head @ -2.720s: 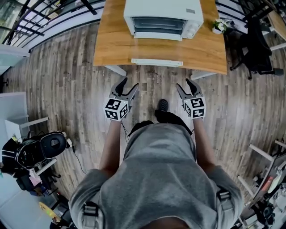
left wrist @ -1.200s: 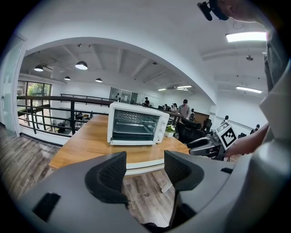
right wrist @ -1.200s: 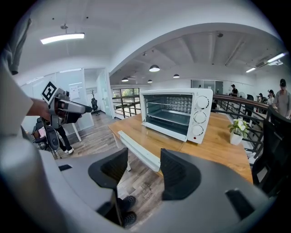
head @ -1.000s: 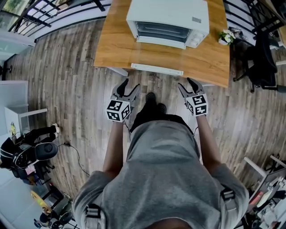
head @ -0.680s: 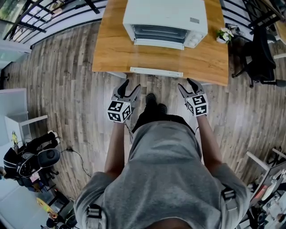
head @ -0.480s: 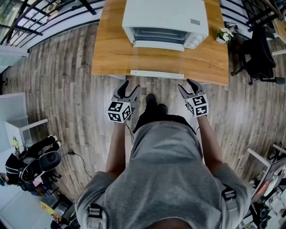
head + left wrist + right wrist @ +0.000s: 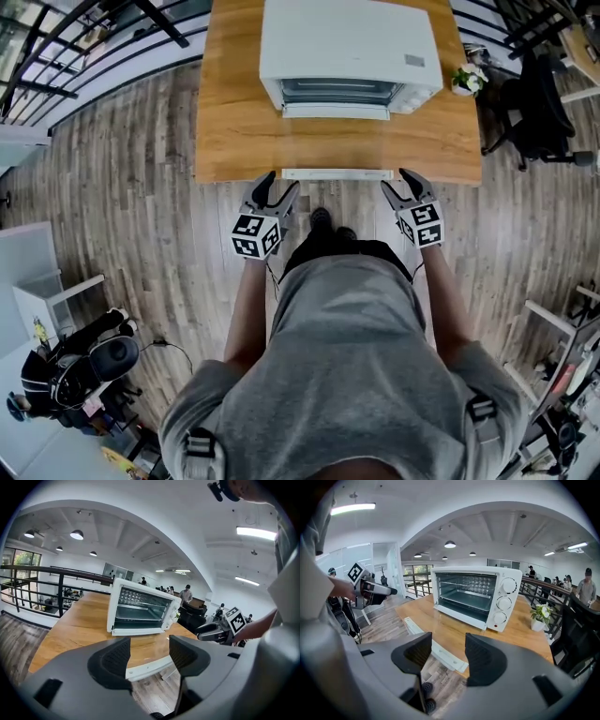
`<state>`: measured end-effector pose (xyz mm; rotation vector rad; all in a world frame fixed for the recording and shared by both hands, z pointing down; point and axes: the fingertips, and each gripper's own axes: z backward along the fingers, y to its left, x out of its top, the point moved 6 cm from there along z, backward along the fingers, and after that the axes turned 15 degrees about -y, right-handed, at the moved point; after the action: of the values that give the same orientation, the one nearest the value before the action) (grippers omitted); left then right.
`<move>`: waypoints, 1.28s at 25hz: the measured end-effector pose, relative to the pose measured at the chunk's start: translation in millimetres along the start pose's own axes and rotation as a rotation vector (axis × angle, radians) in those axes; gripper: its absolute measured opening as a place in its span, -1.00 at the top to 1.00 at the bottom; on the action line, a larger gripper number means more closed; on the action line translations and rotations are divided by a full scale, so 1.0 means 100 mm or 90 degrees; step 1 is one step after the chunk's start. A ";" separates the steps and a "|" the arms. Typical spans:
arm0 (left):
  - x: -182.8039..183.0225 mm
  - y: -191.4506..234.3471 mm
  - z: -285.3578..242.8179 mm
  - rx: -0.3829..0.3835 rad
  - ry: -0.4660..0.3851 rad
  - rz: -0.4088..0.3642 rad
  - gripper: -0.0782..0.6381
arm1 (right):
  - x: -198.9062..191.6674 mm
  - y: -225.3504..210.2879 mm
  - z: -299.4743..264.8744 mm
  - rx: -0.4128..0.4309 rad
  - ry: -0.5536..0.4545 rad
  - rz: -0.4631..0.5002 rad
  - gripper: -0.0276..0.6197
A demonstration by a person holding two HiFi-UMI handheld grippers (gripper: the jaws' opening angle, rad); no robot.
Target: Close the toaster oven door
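Note:
A white toaster oven (image 7: 349, 47) stands at the back of a wooden table (image 7: 234, 112). Its door (image 7: 336, 111) is folded down at the front, and the rack inside shows in both gripper views (image 7: 140, 609) (image 7: 466, 595). My left gripper (image 7: 275, 192) and right gripper (image 7: 401, 187) hover at the table's near edge, well short of the oven. Both are open with nothing between the pads (image 7: 115, 656) (image 7: 480, 656). The right gripper (image 7: 213, 631) shows in the left gripper view, and the left gripper (image 7: 377, 588) in the right gripper view.
A white strip (image 7: 337, 174) runs along the table's front edge between the grippers. A small potted plant (image 7: 466, 77) stands right of the oven. A black chair (image 7: 539, 103) is beyond the table's right end, a dark railing (image 7: 84, 37) at the back left.
Both grippers have come forward from over the floor to the table's near edge. The oven and table sit closer in the head view. The jaws stay equally wide.

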<state>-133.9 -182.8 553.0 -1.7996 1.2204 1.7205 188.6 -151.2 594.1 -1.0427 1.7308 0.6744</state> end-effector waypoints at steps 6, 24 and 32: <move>0.00 0.19 -0.13 -0.030 0.011 -0.009 0.05 | -0.06 0.06 -0.07 -0.032 0.008 -0.010 0.20; -0.20 0.34 -0.26 -0.049 0.050 -0.017 0.04 | -0.18 -0.08 -0.26 -0.053 0.013 -0.037 0.19; -0.30 0.38 -0.37 -0.045 0.070 -0.027 0.03 | -0.35 -0.16 -0.36 -0.042 0.023 -0.056 0.19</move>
<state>-137.0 -221.9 599.5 -1.9704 1.1697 1.6806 191.9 -175.6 640.6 -1.1757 1.6938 0.6640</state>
